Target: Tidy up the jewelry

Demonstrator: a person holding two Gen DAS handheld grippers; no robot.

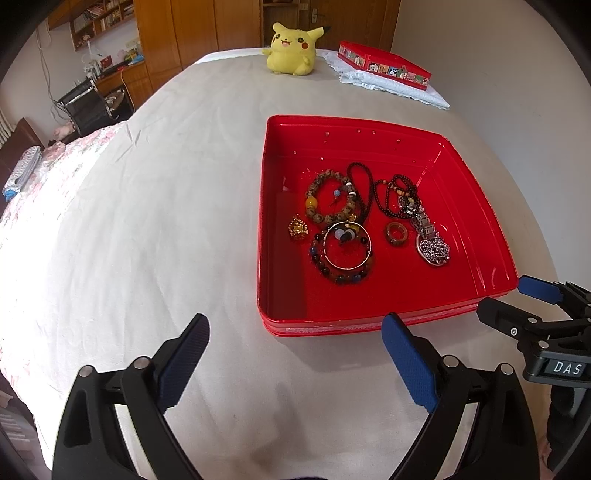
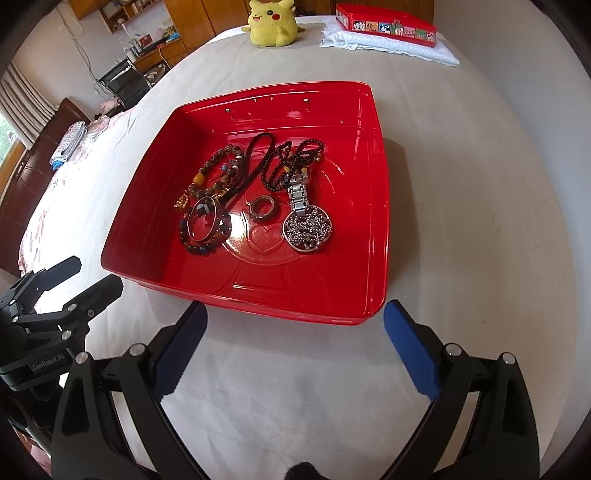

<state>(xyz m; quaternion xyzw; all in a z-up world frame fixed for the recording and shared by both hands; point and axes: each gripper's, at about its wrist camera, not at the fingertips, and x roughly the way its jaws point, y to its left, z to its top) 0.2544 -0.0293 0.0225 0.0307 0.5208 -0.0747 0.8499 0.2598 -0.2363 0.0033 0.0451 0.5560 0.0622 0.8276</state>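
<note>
A red tray [image 1: 480, 206] [image 2: 140, 218] sits on the white bedsheet and holds a heap of jewelry: a brown bead bracelet [image 1: 325, 199] [image 2: 214, 166], a metal bangle [image 1: 347, 245] [image 2: 201, 218] over dark beads, a brown ring [image 1: 397, 233] [image 2: 263, 208], black bead necklaces [image 1: 388, 192] [image 2: 291, 158], a silver watch with chain [image 1: 432, 243] [image 2: 306, 221], and a gold charm [image 1: 297, 229] [image 2: 182, 201]. My left gripper [image 1: 295, 347] is open and empty, just in front of the tray's near left corner. My right gripper [image 2: 295, 332] is open and empty at the tray's near edge.
A yellow Pikachu plush [image 1: 291, 48] [image 2: 271, 22] sits at the far end of the bed. A red box with cartoon pictures [image 1: 384, 62] [image 2: 388, 22] lies on a white folded cloth [image 1: 406, 88] beside it. A desk and chair [image 1: 88, 103] stand beyond the bed's left edge.
</note>
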